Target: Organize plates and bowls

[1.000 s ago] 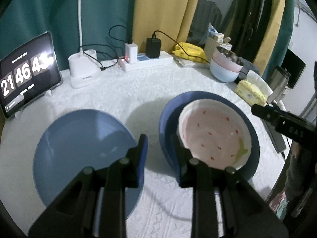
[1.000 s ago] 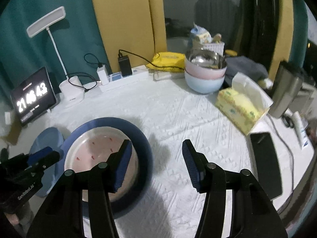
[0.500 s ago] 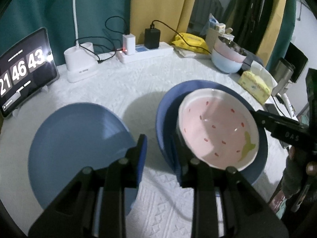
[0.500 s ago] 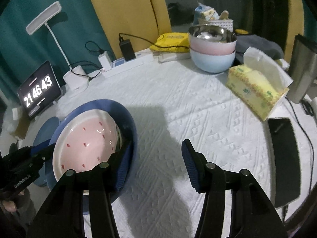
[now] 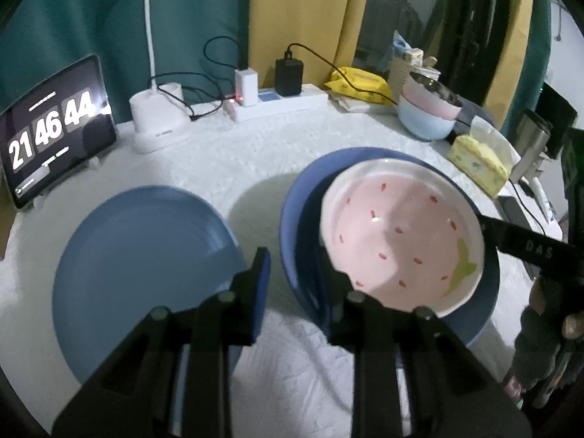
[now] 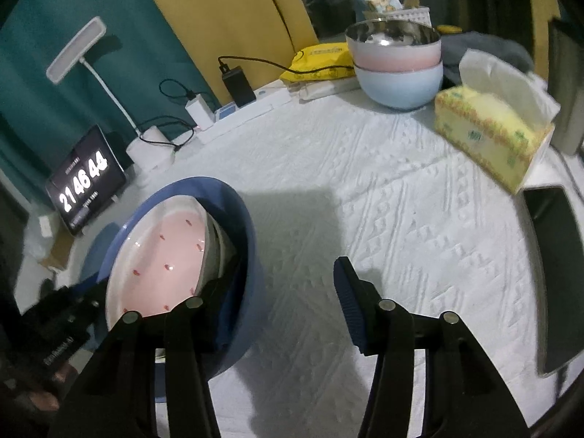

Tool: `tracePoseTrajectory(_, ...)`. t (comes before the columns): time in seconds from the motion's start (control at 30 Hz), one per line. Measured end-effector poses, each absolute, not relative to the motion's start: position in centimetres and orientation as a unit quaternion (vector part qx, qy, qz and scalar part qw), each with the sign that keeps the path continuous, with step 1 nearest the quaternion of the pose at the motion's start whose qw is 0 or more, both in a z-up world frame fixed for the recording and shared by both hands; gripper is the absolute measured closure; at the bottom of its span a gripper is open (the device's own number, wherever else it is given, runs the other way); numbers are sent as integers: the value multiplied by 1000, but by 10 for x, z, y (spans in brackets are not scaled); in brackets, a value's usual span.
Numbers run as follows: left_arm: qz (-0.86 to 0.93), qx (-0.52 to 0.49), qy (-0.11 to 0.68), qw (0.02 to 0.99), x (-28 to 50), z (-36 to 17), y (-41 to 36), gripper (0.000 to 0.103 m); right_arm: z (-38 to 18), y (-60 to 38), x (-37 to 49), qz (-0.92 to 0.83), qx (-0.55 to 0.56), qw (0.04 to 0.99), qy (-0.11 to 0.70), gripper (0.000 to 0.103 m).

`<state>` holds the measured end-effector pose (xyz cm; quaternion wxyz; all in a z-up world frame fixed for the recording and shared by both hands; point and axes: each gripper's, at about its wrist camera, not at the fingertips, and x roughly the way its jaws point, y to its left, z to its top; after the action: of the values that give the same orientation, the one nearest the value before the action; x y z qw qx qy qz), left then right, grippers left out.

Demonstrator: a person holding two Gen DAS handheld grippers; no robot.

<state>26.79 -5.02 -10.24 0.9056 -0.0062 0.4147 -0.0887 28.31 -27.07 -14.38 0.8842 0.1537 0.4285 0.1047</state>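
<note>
A deep dark blue plate [image 5: 303,197] carries a pink strawberry-pattern bowl [image 5: 401,233] and hangs tilted above the white cloth, throwing a shadow. My left gripper [image 5: 295,273] is shut on its near rim, one finger outside and one inside. In the right wrist view the same plate [image 6: 252,255] and bowl [image 6: 160,255] tip steeply. My right gripper [image 6: 284,277] straddles the plate's rim; its jaws are closing, and the outer pad stands clear of the rim. One of its fingers [image 5: 525,246] shows at the bowl's right edge. A flat light blue plate [image 5: 146,266] lies to the left.
Stacked bowls [image 6: 398,69] stand at the back right beside a yellow tissue box [image 6: 489,135] and a dark phone [image 6: 554,273]. At the back left are a tablet clock [image 5: 54,127], a lamp base [image 5: 157,120] and a power strip [image 5: 281,102] with cables.
The dark plate with the pink bowl has tipped up more steeply. My right gripper has come down to its rim, its left finger now inside. The left jaws have narrowed on the rim.
</note>
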Motion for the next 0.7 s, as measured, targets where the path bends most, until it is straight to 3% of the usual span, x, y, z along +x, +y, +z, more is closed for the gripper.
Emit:
tracePoseTrajectory(0.07,-80,-3,409,909,264,-102,-55,87,-143,-269,282,106,158,884,427,57)
tracePoseTrajectory(0.3,-75,-14,403,912,263,-101,-54,89,-134,-253,277,114,158,890,413,93)
tracePoseTrajectory(0.7,-84,-7,398,914,256,-98,-56,90,-133,-253,270,99,171,890,410,94)
